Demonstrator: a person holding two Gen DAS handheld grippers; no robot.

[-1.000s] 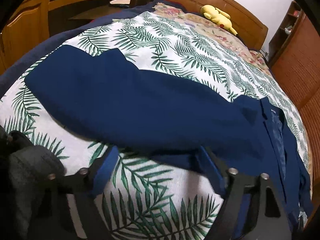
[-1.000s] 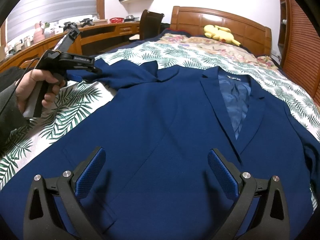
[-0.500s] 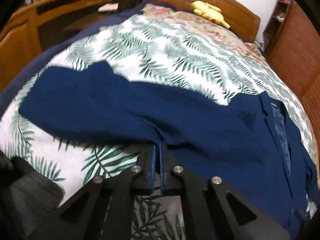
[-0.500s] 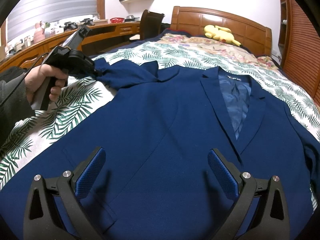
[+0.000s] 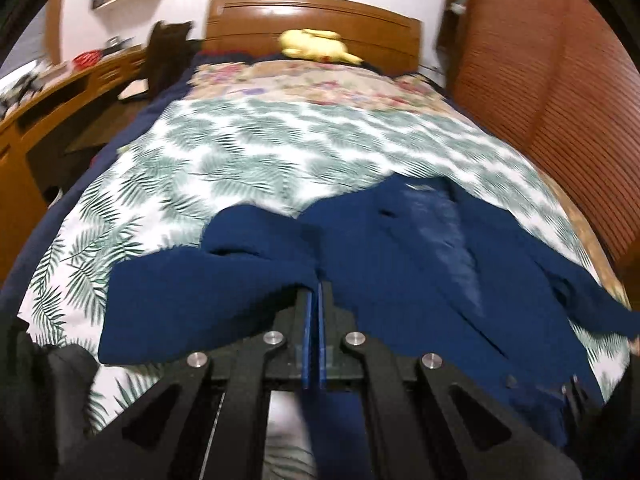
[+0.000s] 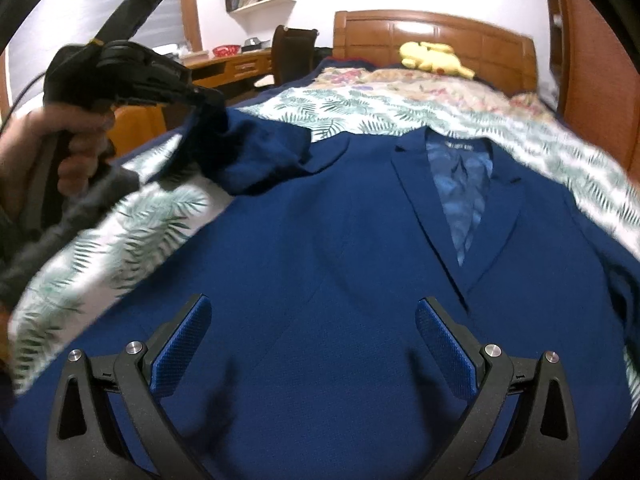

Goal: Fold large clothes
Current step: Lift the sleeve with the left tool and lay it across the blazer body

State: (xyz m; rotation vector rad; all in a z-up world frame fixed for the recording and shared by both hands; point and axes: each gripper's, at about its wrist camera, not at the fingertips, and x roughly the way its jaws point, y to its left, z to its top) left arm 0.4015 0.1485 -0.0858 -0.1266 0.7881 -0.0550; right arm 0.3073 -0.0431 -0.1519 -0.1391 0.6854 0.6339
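A navy blue suit jacket (image 6: 340, 264) lies face up on the leaf-print bedspread (image 5: 248, 152), its patterned lining (image 6: 460, 184) showing at the collar. My left gripper (image 5: 315, 292) is shut on the jacket's sleeve (image 5: 224, 280), which it holds lifted off the bed and bunched toward the jacket body. In the right wrist view the left gripper (image 6: 208, 116) appears at upper left, held by a hand (image 6: 60, 152), with the sleeve (image 6: 256, 160) hanging from it. My right gripper (image 6: 312, 328) hovers open over the jacket's lower front, nothing between its blue pads (image 6: 182, 348).
A yellow plush toy (image 6: 432, 58) lies by the wooden headboard (image 6: 432, 32). A wooden desk (image 5: 60, 96) and dark chair (image 6: 294, 52) stand left of the bed. A brown slatted wall (image 5: 560, 92) runs along the right. A floral blanket (image 5: 320, 84) covers the bed's head end.
My left gripper closed on the sleeve, then lifted it and carried it right, toward the jacket body. The sleeve went from lying flat to bunched. The right gripper shifted slightly and stays open.
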